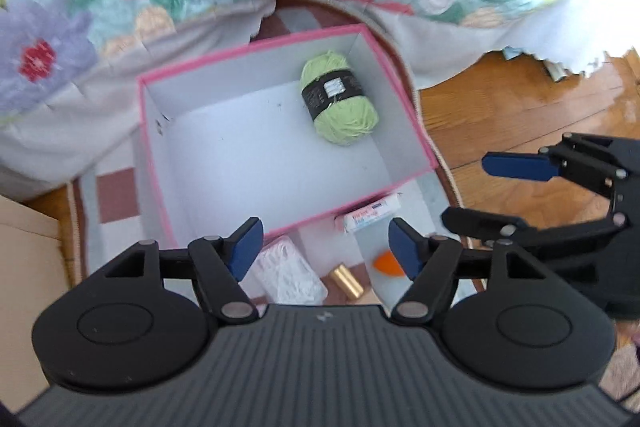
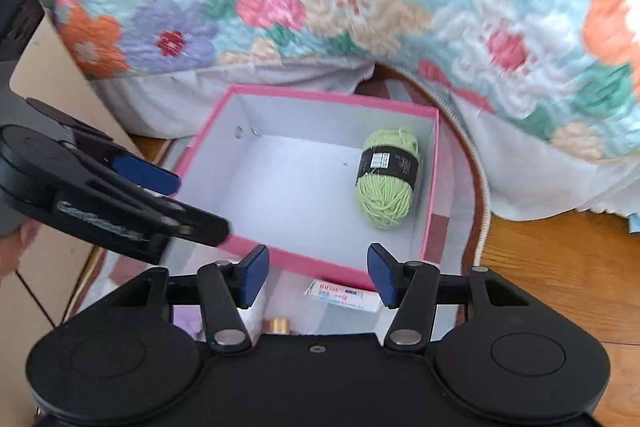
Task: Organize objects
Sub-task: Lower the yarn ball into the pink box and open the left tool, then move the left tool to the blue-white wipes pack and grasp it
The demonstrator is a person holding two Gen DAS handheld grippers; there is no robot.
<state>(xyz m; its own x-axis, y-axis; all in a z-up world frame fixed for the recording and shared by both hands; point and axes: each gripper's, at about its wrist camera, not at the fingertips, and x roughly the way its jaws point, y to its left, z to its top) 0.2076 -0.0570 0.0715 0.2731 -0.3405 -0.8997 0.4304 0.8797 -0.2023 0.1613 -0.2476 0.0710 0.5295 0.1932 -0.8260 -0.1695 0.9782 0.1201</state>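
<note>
One pink-rimmed box [image 1: 404, 99], frame centre, open top. One green yarn ball [image 1: 339, 98] inside, upper right corner. Below the box: one white packet [image 1: 374, 215], one gold cylinder [image 1: 347, 281], one white bundle [image 1: 290, 277]. Left gripper [image 1: 326, 247] jaws apart, empty. Right gripper [image 2: 316, 275] jaws apart, empty, touching nothing.

Glossy wooden floor [image 1: 520, 115]; round checked rug [image 1: 116, 195] on it. Floral quilt [image 2: 360, 7] draped behind, white edge hanging to floor. Bright daylight.
</note>
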